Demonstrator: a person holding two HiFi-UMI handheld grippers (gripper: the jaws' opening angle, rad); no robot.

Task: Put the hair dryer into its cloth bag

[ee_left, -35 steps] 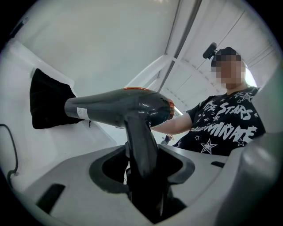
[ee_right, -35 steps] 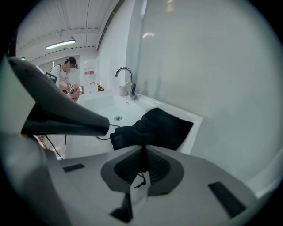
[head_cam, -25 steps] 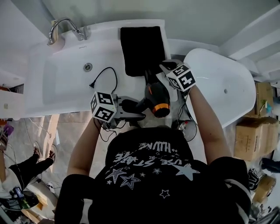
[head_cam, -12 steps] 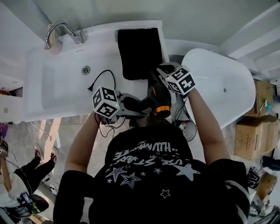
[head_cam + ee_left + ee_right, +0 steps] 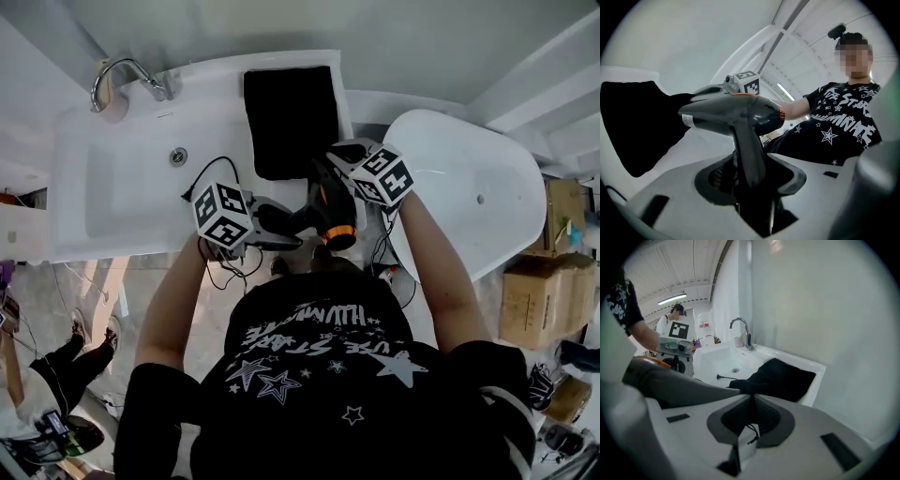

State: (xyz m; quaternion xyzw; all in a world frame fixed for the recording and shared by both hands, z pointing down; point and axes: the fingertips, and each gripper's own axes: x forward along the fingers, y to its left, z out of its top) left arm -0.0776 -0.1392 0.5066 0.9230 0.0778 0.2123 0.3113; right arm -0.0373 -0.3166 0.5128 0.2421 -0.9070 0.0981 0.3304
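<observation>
The left gripper (image 5: 270, 225) sat left of centre in the head view, and its jaws were clenched on the handle of the hair dryer (image 5: 331, 208), a dark body with an orange ring near its rear end. In the left gripper view the handle rose straight up from between the jaws and the barrel lay across the middle of the frame, nozzle toward the left. The dryer was held off the surface at the centre of the head view, its nozzle close to the lower right corner of the cloth bag (image 5: 291, 117).

The bag, black and flat, lay on the white tabletop (image 5: 220, 82) at upper centre, just right of the sink (image 5: 122, 187). The right gripper (image 5: 751, 414) came in from the right, and its jaws were pinched together on the bag's near edge, with a thin drawstring hanging below them in the right gripper view.

The dryer's black cord looped over the sink's front edge, and its plug (image 5: 187, 196) rested inside the basin below the drain (image 5: 178, 157). A chrome faucet (image 5: 122, 75) stood at the upper left corner of the sink. A white bathtub (image 5: 469, 187) filled the right of the frame, with cardboard boxes (image 5: 530, 300) beyond it at the right edge
</observation>
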